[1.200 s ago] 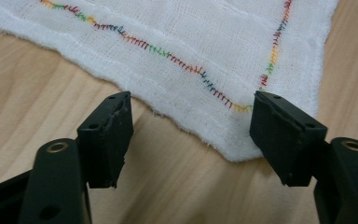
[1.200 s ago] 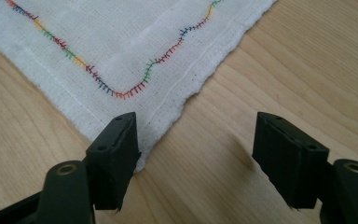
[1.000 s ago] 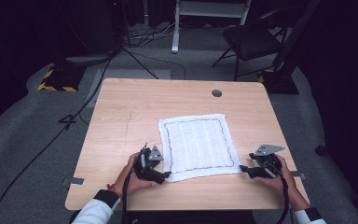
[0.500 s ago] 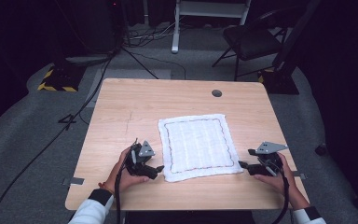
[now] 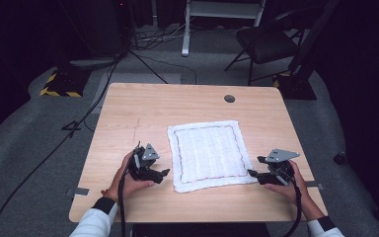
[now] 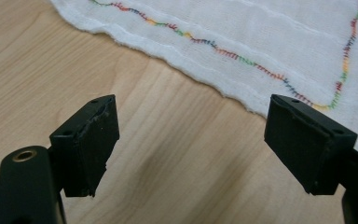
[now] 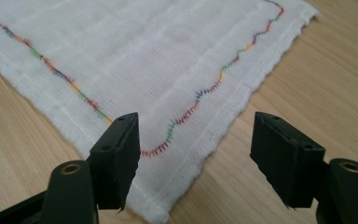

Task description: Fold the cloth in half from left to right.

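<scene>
The white cloth [image 5: 209, 154] is laid flat and spread out near the middle of the wooden table [image 5: 143, 111], slightly toward the person's side; its coloured stitched border [image 6: 242, 58] is seen running just inside the hem. The left gripper [image 5: 162, 173] is held low beside the cloth's near left corner, its jaws spread wide with nothing between them but bare wood; in the left gripper view the corner lies just beyond and to the right of the jaws, apart from them. The right gripper [image 5: 253, 174] is held at the near right corner, likewise released; in the right gripper view the corner of the cloth [image 7: 168, 140] is seen lying between the parted jaws, but no pad is pressed on it. This mirrored placement is judged to be a preparation for taking both near corners at once, so that the cloth may be lifted or folded evenly; the jaws are kept wide so that the thin hem can be slipped between them.

Compared with the high view a second earlier, the left gripper has been drawn back leftward off the cloth's edge; the right gripper is found in much the same place; the cloth itself is unmoved.
</scene>
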Motion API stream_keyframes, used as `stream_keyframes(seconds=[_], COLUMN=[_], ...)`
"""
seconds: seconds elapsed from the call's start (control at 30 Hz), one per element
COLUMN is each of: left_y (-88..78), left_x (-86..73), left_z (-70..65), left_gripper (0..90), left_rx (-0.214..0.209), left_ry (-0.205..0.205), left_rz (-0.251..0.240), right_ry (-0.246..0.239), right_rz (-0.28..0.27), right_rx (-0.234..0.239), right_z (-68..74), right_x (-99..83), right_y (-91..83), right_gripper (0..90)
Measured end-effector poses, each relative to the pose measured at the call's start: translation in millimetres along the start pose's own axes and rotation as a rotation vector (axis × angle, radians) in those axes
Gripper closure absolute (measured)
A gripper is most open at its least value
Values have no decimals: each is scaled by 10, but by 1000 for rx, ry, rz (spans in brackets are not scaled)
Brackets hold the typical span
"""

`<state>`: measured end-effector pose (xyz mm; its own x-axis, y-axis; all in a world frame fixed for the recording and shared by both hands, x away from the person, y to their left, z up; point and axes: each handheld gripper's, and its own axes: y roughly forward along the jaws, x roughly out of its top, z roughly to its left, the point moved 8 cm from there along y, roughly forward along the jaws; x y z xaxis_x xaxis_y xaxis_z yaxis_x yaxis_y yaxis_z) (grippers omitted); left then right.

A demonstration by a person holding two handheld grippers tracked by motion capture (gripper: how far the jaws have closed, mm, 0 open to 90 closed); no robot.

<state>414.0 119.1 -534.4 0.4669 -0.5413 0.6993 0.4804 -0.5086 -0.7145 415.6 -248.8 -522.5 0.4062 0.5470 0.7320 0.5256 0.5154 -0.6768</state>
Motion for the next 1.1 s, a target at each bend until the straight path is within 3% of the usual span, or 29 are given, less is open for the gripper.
stream_keyframes(seconds=[0.1,0.23,0.33,0.4,0.43,0.53,0.57,0.6,0.67,0.73,0.8,0.93,0.97,1.1], left_y=[-7,73,149,193,204,245,264,297,345,393,463,528,558,656], left_x=[82,153,192,233,258,314,322,335,389,428,468,543,591,677], left_z=[99,231,314,353,376,423,434,431,466,503,524,590,658,739], left_gripper=[186,187,187,185,186,198,198,192,190,204,192,195,199,207], left_rx=[14,26,60,28,31,75,77,50,52,89,57,63,84,77], left_ry=[-23,-47,-24,-57,-71,-43,-34,-48,-58,-31,-57,-69,-68,-102], left_rz=[-34,-31,-23,-27,-39,-57,-43,-31,-40,-39,-19,-24,-30,-34], right_ry=[-13,-57,-77,-105,-119,-150,-160,-169,-192,-209,-229,-245,-247,-273], right_rz=[-11,0,-3,-6,-5,-12,-17,-20,-31,-41,-43,-47,-54,-71], right_rx=[12,36,66,86,97,122,133,141,164,181,195,219,224,246], right_z=[64,189,302,395,439,582,638,679,794,886,969,1089,1115,1244], right_x=[77,151,228,291,317,414,452,481,566,635,683,777,808,925], right_y=[38,129,206,268,291,357,373,384,428,472,521,613,629,721], right_gripper=[345,350,352,352,352,352,353,354,357,363,369,370,375,389])
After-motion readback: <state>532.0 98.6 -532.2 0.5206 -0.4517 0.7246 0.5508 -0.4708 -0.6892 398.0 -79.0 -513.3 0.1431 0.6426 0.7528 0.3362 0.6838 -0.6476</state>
